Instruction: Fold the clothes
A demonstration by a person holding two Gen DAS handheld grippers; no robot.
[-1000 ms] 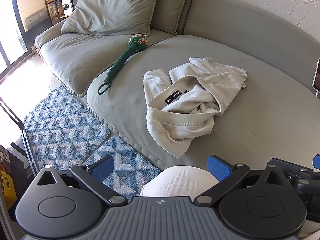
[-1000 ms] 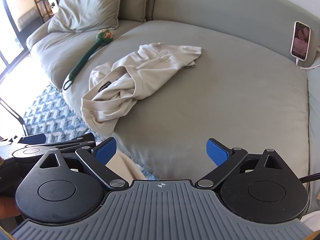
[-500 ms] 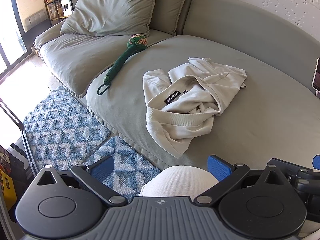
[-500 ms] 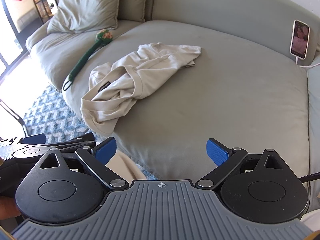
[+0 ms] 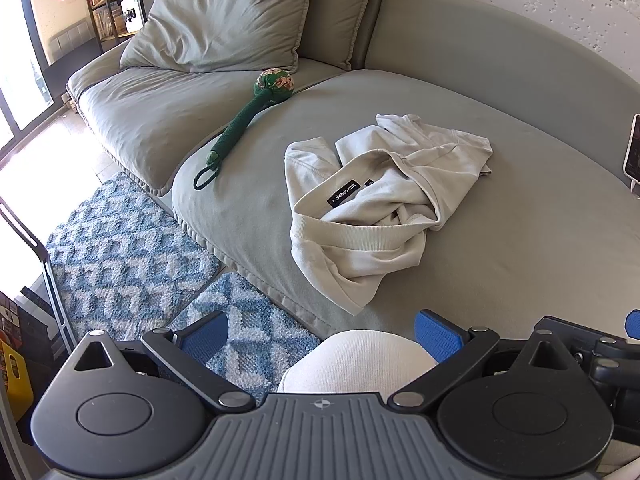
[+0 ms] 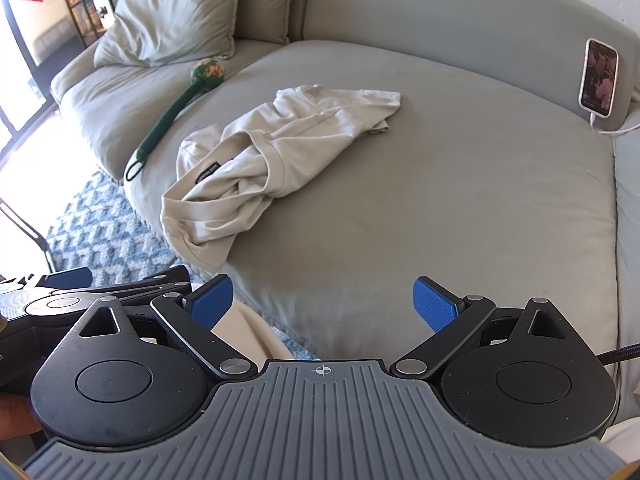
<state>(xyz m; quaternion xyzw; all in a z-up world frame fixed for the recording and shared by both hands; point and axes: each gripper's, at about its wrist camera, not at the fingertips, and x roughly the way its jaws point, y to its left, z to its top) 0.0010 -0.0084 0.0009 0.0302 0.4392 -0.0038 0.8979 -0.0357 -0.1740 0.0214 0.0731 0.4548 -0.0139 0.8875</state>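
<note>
While both the left gripper (image 5: 322, 334) and right gripper (image 6: 324, 304) hover wide open and empty, the crumpled beige sweatshirt (image 5: 380, 208) shows a black neck label (image 5: 343, 197) seemingly reading "balabala".

A green long-handled massage hammer (image 5: 248, 120) is laid on the grey sofa (image 5: 520, 240); a phone (image 6: 598, 77) is propped against the backrest.

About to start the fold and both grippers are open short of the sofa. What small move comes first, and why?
Probably reach the left gripper forward to the near ribbed hem of the crumpled shirt. It lies bunched on the sofa cushion, its hem nearest that gripper, so it likely needs spreading flat before folding. The right gripper is open too, holding nothing.
</note>
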